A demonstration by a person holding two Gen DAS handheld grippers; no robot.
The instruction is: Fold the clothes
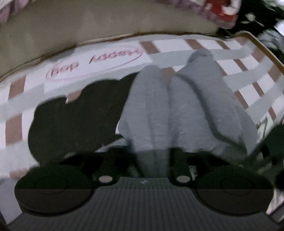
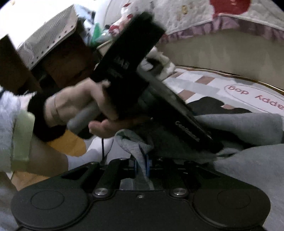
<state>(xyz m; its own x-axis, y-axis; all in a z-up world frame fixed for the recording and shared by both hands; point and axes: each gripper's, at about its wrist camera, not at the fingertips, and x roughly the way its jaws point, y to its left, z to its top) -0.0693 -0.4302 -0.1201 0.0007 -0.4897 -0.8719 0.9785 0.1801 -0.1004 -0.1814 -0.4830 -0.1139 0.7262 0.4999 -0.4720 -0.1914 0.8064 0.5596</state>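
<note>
A grey garment (image 1: 188, 110) hangs in long folds from my left gripper (image 1: 153, 156), which is shut on its edge. It drapes down onto a checked mat (image 1: 248, 78) printed with a dark dog shape (image 1: 79, 113). In the right wrist view my right gripper (image 2: 142, 165) is shut on another edge of the grey garment (image 2: 248, 168), pinched between blue pads. The left gripper's black body (image 2: 134, 74), held by a hand (image 2: 74, 106), crosses that view just above the cloth.
A beige sofa front (image 1: 88, 28) with a floral cover (image 2: 221, 16) stands behind the mat. A brown cardboard box (image 2: 58, 62) and clutter stand at the left in the right wrist view. Wooden floor (image 2: 71, 142) and a white sock (image 2: 87, 158) show below the hand.
</note>
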